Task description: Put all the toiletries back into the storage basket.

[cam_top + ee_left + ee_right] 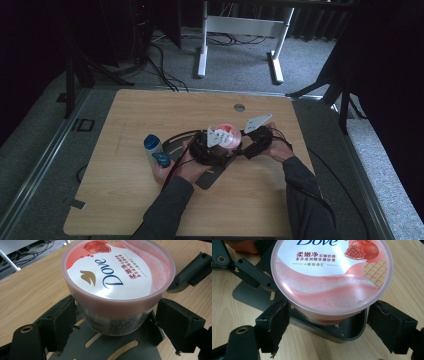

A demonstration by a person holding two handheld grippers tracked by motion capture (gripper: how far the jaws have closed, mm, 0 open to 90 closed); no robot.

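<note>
Both grippers, left and right, stand open around the tub (pink lid), jaws just beside its wall, seemingly not clamping.

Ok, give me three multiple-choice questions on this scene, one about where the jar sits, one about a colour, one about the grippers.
1. Where does the Dove jar stand?
A. on a grey slotted plate
B. on the floor
C. on the blue-capped bottle

2. What colour is the jar's lid?
A. green
B. pink and white
C. black

3. How do the left gripper and right gripper stand?
A. both shut on the jar
B. both flank the jar with gaps
C. one lies on the table

A: the plate shows under the jar. B: the lid is pink and white. B: gaps show at each jaw.
</note>
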